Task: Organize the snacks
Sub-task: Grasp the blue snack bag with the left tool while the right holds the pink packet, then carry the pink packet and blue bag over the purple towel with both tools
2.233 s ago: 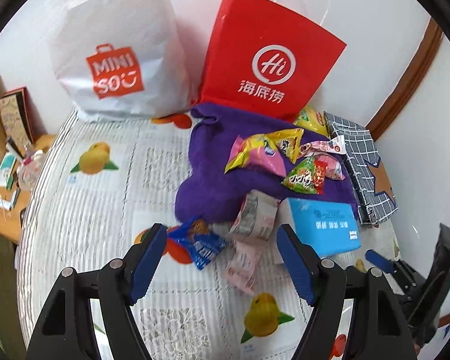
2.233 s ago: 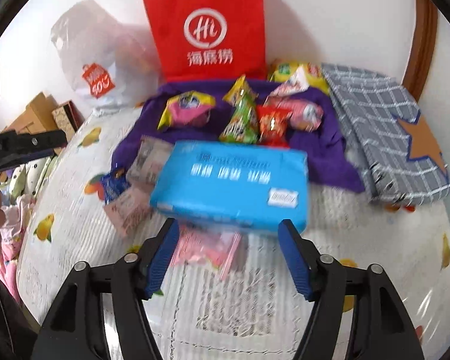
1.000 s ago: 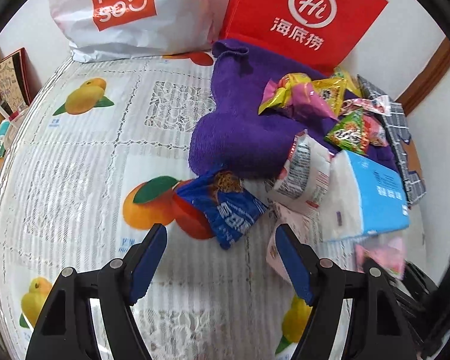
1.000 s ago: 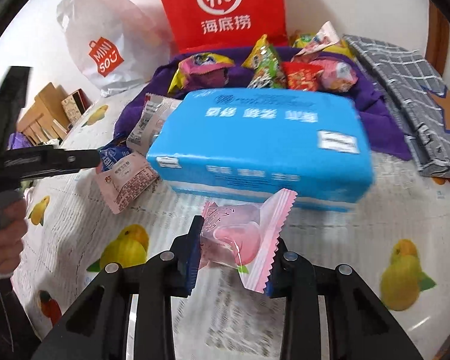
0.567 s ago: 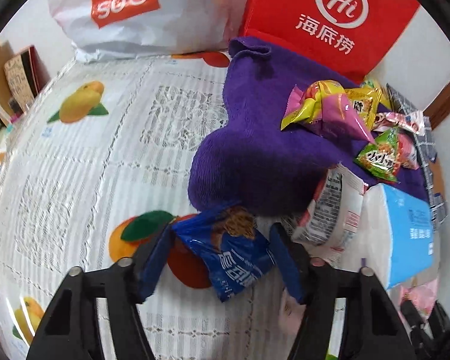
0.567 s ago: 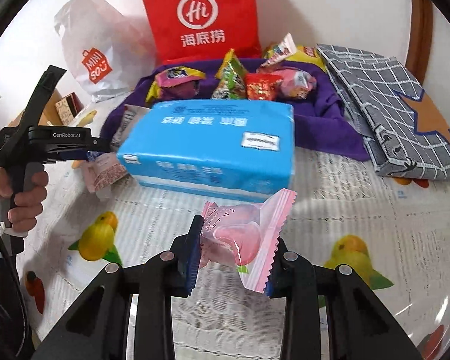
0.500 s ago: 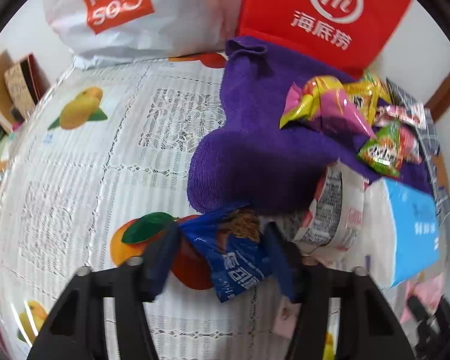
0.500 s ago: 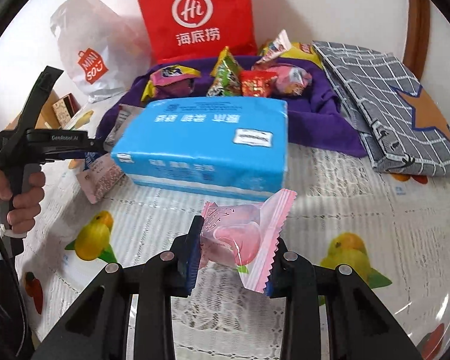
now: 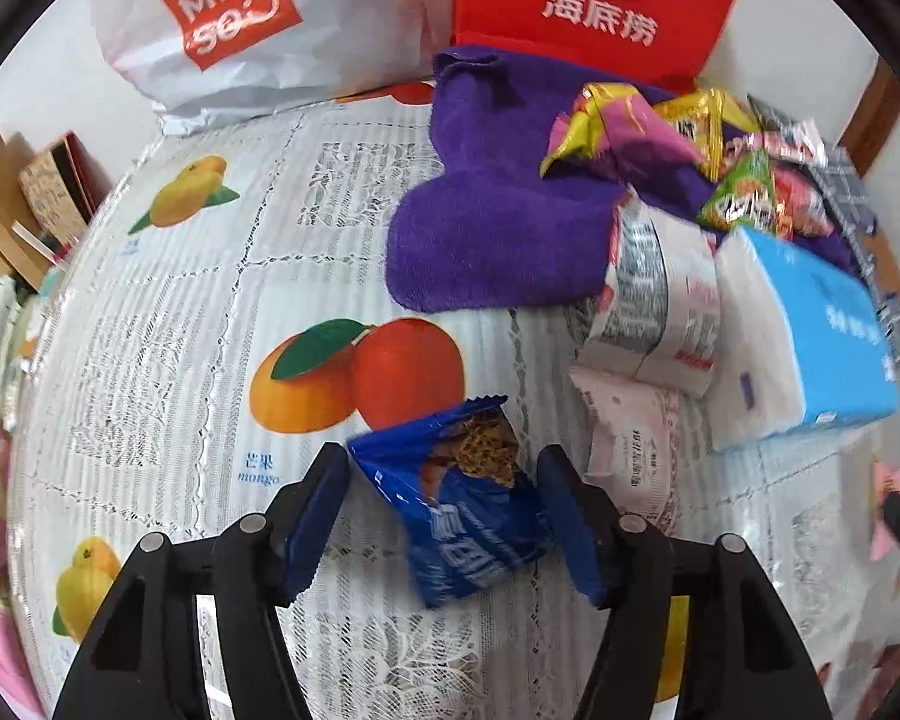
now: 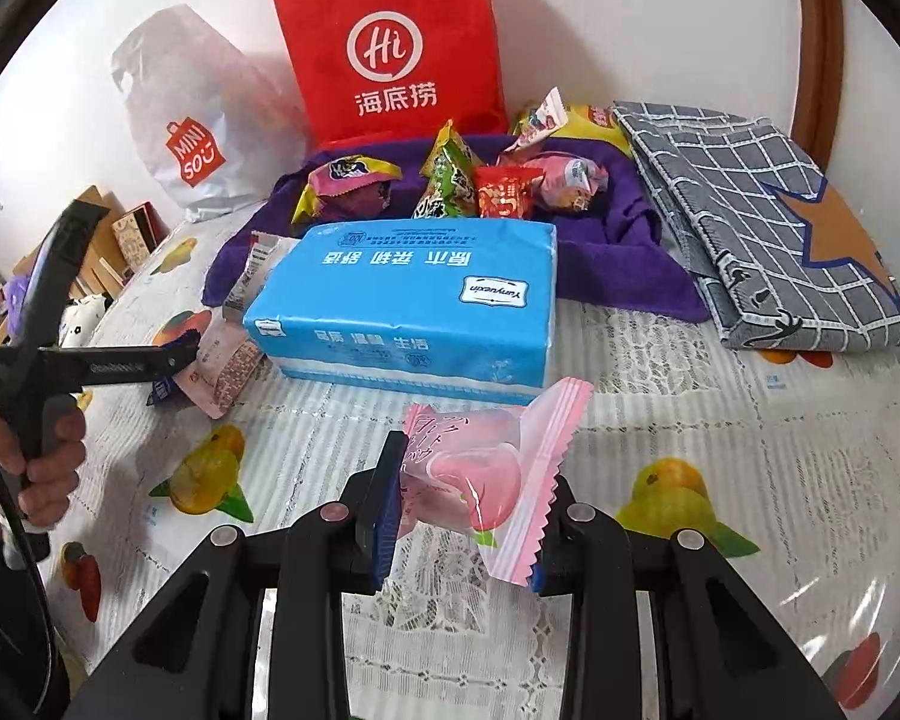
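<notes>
Your right gripper point(image 10: 468, 510) is clenched on the pink candy packet point(image 10: 492, 474), which is lifted clear of the table point(image 10: 720, 420); the packet's long axis runs slantwise from lower left to upper right in the right wrist view, its zigzag end seal pointing up and to the right, the rounded sweet sitting in the middle between the pads; your left gripper point(image 9: 444, 516) has just been opening a little after a squeeze, and the blue biscuit packet point(image 9: 468, 498) stands between its jaws, though you cannot tell from the picture whether the pads truly press on it or only bracket it; that packet is tilted, its long axis running from the torn-looking top near the printed orange down toward you, the open end pointing away and slightly left. Beyond the grippers, two pale wrappers point(image 9: 648, 324) lie beside the blue tissue pack point(image 10: 414, 306), off the purple towel point(image 9: 498, 228); on the towel several snacks point(image 10: 450, 180) are already gathered in a loose row in front of the red paper bag point(image 10: 390, 42). By my judgement you are partway: a cluster is collected, two packets are in hand or nearly so, and the pale wrappers are not yet moved.
</notes>
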`<state>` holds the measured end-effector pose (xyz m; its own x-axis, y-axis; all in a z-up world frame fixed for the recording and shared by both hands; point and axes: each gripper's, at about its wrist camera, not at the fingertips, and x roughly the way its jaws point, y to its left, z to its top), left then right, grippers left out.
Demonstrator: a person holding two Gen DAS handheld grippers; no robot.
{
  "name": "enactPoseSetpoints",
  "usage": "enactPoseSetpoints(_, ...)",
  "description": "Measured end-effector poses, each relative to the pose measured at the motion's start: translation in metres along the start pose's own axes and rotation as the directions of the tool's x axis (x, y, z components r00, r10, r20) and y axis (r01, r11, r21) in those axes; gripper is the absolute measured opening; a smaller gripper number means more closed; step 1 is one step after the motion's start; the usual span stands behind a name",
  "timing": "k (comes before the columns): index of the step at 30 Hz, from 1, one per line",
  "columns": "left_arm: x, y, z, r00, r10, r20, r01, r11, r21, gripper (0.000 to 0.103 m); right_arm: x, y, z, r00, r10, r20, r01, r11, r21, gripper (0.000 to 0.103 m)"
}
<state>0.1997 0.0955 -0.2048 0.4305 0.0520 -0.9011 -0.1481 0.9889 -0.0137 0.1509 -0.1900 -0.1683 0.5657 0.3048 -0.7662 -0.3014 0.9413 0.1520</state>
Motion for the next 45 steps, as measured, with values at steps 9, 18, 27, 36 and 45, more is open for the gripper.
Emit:
enactPoseSetpoints(9, -0.024, 0.001, -0.018, 0.998, -0.07, 0.011, 0.07, 0.997, -0.017, 0.037, -0.029, -0.006, -0.006, 0.999, -0.02, 0.046, 0.019, 1.0, 0.02, 0.033)
enactPoseSetpoints(18, -0.074, -0.009, -0.04, 0.987, -0.14, 0.085, 0.14, 0.99, 0.009, 0.037, -0.058, -0.002, -0.009, 0.995, -0.041, 0.087, 0.039, 0.999, 0.026, 0.033)
enactPoseSetpoints(27, -0.116, -0.046, -0.045, 0.957, -0.265, 0.122, 0.257, 0.963, 0.078, 0.037, -0.091, 0.013, -0.002, 0.991, -0.05, 0.126, 0.05, 0.999, 0.001, 0.033)
enactPoseSetpoints(36, -0.153, -0.075, -0.041, 0.943, -0.283, 0.173, 0.264, 0.956, 0.124, 0.037, -0.109, 0.014, 0.02, 0.988, -0.036, 0.153, 0.037, 0.999, -0.002, 0.033)
enactPoseSetpoints(45, -0.172, -0.096, -0.017, 0.936, -0.293, 0.198, 0.262, 0.951, 0.166, 0.037, -0.115, 0.008, 0.051, 0.98, -0.036, 0.197, 0.036, 0.999, 0.001, 0.033)
